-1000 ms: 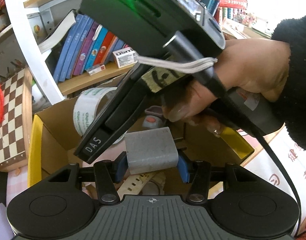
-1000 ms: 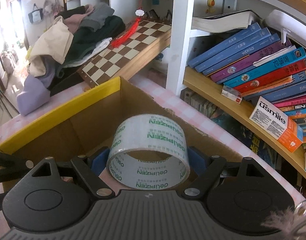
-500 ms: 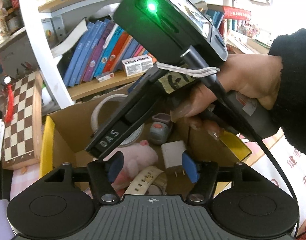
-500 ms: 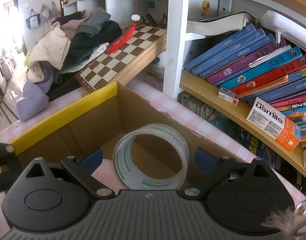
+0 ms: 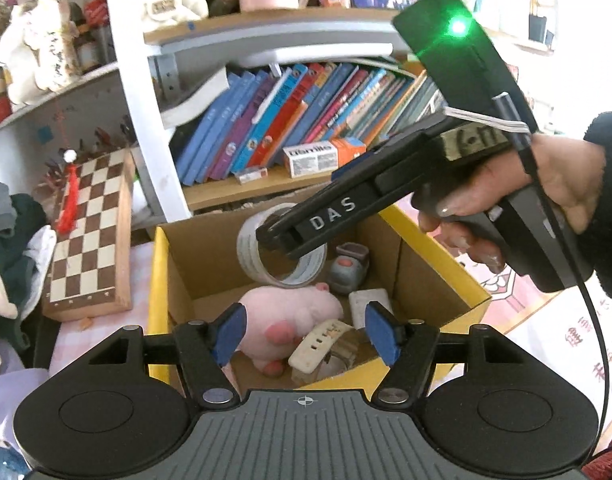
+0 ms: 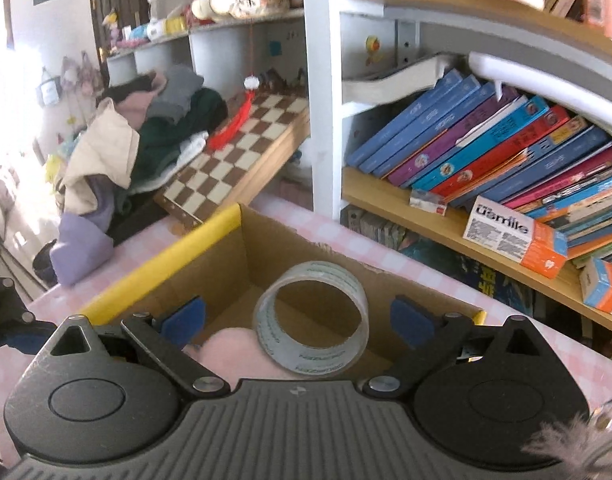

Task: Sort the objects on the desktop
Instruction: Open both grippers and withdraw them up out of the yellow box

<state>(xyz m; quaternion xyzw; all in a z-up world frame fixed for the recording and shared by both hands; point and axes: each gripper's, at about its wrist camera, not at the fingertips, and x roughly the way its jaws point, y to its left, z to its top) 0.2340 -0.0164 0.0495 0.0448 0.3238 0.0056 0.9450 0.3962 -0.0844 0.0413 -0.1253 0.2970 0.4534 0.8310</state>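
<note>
A cardboard box (image 5: pixel 434 268) with yellow flaps stands on the pink checked desk. Inside lie a clear tape roll (image 5: pixel 261 268), a pink plush toy (image 5: pixel 289 312), a grey charger block (image 5: pixel 366 304), a grey gadget (image 5: pixel 348 270) and a white strap (image 5: pixel 318 346). My left gripper (image 5: pixel 306 334) is open and empty above the box's near side. My right gripper (image 6: pixel 297 318) is open and empty above the tape roll (image 6: pixel 312 330), which leans inside the box (image 6: pixel 209 268). The right gripper's body (image 5: pixel 330 220) shows in the left wrist view, over the box.
A bookshelf with slanted books (image 5: pixel 289 120) and a small white-orange carton (image 6: pixel 514 236) stands behind the box. A chessboard (image 5: pixel 91 232) leans at the left beside a pile of clothes (image 6: pixel 137 148). A white shelf post (image 6: pixel 320 92) rises behind the box.
My left gripper let go of the grey block and my right gripper let go of the tape roll; both now lie in the box. Both grippers opened and drew up and back.
</note>
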